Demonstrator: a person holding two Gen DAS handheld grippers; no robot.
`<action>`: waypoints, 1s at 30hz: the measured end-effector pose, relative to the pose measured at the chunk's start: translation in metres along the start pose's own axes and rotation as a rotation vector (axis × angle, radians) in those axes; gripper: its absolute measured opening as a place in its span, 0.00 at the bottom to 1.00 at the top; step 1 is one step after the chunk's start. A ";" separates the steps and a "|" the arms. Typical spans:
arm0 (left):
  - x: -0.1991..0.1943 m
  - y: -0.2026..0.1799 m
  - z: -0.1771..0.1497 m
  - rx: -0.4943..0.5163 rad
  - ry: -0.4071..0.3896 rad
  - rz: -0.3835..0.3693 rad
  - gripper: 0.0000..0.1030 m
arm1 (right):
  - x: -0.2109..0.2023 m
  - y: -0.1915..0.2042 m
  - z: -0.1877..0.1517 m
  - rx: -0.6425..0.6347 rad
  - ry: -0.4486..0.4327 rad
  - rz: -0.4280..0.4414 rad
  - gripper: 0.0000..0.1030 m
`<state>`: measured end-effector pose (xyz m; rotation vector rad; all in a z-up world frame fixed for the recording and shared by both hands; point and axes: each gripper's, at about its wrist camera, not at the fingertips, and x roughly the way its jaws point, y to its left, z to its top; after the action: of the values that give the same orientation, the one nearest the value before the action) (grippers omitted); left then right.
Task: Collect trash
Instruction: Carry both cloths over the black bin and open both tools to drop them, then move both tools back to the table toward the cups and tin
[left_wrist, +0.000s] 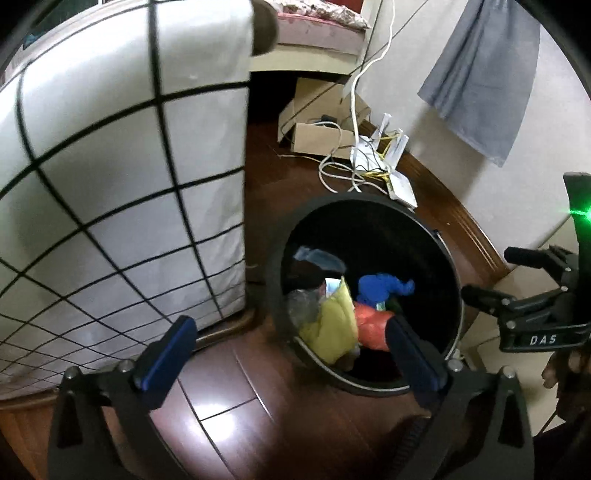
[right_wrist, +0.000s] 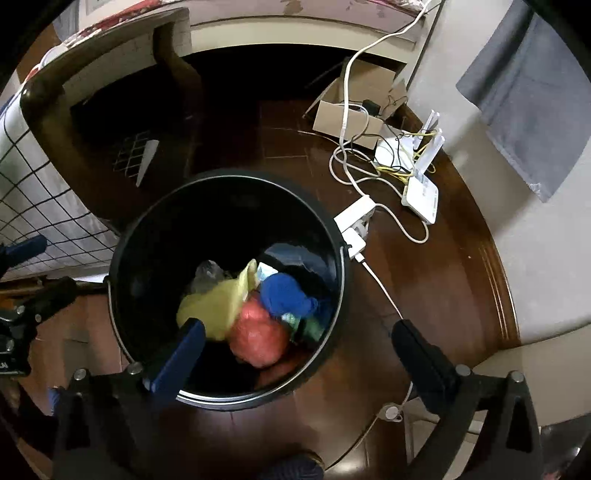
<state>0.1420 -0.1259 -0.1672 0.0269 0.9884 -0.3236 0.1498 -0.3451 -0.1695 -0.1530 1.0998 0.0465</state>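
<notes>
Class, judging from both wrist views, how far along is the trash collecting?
Done: yellow, orange and blue trash lie inside the black bin. In hand: nothing; the left gripper and right gripper are open and empty above it. Left: no loose trash is visible on the floor.

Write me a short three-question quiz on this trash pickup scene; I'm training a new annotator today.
1. True or false: the left gripper holds a piece of trash.
2. What colour is the bin? A) white B) black C) green
3. Which item lies between the yellow wrapper and the blue item in the right wrist view?

Key: 1. False; both it and the right gripper are open and empty. 2. B. 3. The orange bag.
</notes>
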 end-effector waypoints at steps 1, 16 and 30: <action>-0.002 0.000 -0.001 0.000 -0.006 0.006 0.99 | -0.001 0.002 0.000 -0.007 -0.002 0.001 0.99; -0.014 0.000 0.003 0.019 -0.049 0.030 0.99 | -0.011 0.019 0.009 -0.040 -0.042 0.018 0.99; -0.033 0.004 0.008 0.017 -0.091 0.052 0.99 | -0.034 0.032 0.018 -0.066 -0.098 0.032 0.99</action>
<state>0.1327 -0.1147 -0.1364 0.0527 0.8930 -0.2833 0.1467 -0.3098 -0.1349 -0.1905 1.0037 0.1180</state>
